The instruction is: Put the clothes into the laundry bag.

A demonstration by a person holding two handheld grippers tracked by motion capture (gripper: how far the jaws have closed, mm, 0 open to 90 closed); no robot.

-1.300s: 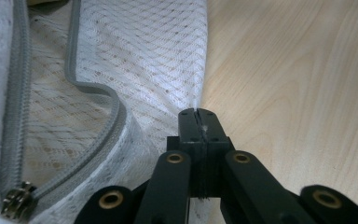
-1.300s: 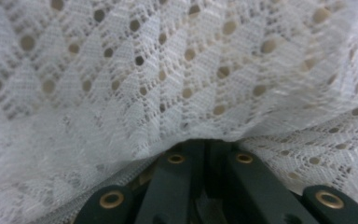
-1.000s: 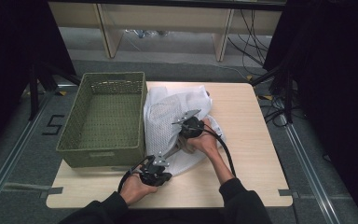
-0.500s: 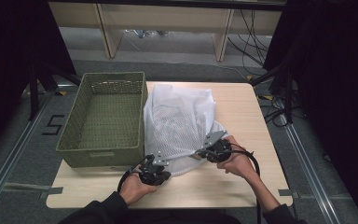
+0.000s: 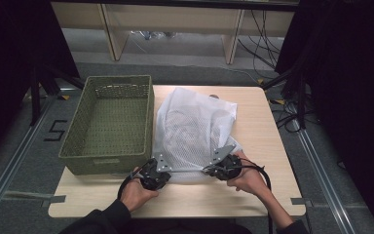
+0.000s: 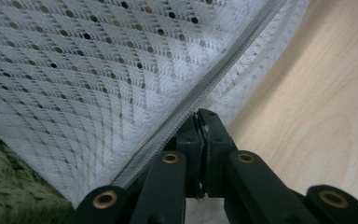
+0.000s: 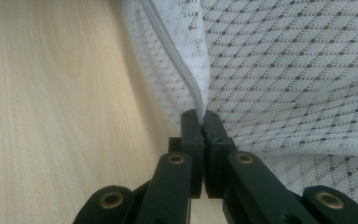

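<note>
A white mesh laundry bag (image 5: 195, 131) lies spread on the tabletop (image 5: 268, 146), just right of the green woven basket (image 5: 108, 122), its left edge touching the basket's side. The left tongs (image 5: 161, 166) are clenched on the bag's zipper edge at its near left corner; the right tongs (image 5: 214, 163) are clenched on the same zipper edge at the near right corner, well apart from the basket

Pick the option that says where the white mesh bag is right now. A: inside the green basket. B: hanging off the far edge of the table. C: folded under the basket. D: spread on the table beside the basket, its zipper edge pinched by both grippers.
D: the white mesh bag lies on the table right of the green basket, with the left gripper and right gripper shut on its zipper edge.
</note>
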